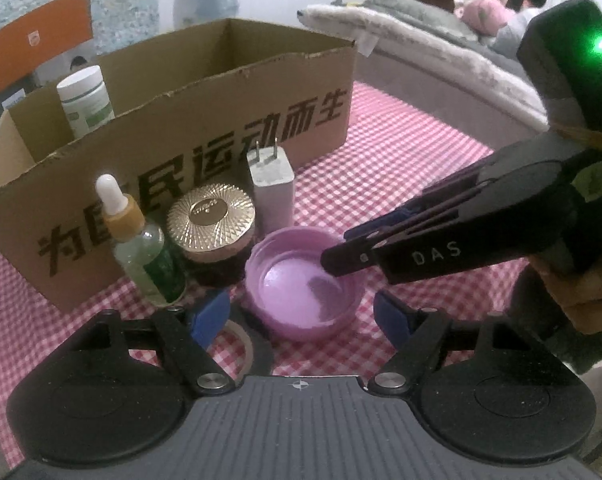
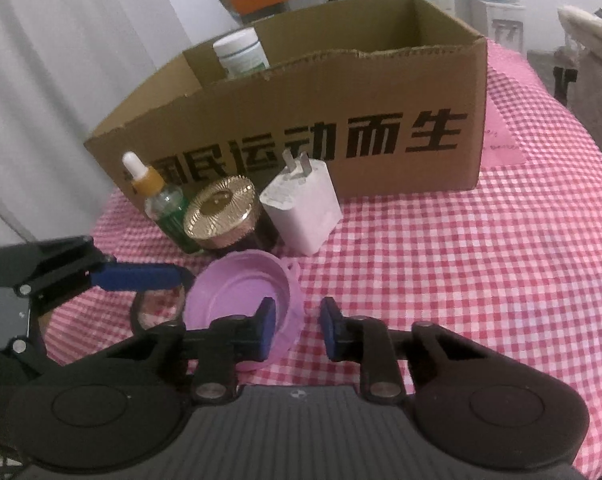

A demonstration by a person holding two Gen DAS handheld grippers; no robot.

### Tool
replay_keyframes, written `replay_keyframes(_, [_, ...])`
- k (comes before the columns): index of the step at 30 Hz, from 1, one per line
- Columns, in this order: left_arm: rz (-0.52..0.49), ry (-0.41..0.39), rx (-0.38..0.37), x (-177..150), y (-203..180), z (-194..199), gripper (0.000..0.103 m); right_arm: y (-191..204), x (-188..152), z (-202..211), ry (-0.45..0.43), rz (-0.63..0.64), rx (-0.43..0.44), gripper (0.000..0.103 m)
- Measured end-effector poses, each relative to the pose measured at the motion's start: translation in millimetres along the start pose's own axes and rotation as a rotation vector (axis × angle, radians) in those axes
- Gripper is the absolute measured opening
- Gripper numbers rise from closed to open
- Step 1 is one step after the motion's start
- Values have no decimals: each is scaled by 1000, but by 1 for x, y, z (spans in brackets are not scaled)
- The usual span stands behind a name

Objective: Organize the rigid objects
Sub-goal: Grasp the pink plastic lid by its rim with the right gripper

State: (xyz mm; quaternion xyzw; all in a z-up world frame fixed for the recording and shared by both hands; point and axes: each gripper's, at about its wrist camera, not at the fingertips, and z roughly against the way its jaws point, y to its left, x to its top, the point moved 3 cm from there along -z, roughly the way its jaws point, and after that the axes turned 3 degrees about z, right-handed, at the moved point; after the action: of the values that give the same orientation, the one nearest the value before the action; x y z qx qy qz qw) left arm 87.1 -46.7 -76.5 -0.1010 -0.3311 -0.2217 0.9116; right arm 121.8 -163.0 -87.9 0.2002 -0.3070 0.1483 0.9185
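Right tongs (image 2: pixel 297 326): closed down narrow on the near rim of the pink lid (image 2: pixel 237 292), one pad inside it and one outside.
Left tongs (image 1: pixel 301 316): mine too, spread wide and holding nothing.
Lid: open side up on the checked cloth (image 1: pixel 401 168), just ahead of my left tongs and in line with the gap between their pads.
Tape roll (image 1: pixel 241 340): flat on the cloth under my left tongs' left finger.
Beyond the lid: a dropper bottle (image 1: pixel 149 256), a gold-topped jar (image 1: pixel 211 216) and a white charger (image 1: pixel 271 184), upright in a row.
Cardboard box (image 1: pixel 221 152): behind that row, open-topped.
White bottle (image 1: pixel 87 100): standing inside the box, at its left end.
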Motion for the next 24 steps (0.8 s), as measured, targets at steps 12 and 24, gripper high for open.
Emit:
replay_keyframes(12, [-8,29,-52,6,-18,-16,77,-23,-4,10,-6,-11,-25,17])
replay_keyframes(24, [-52,51,-29,14,-28,-33,77,-33,-8,14,-9,-41,-11,18])
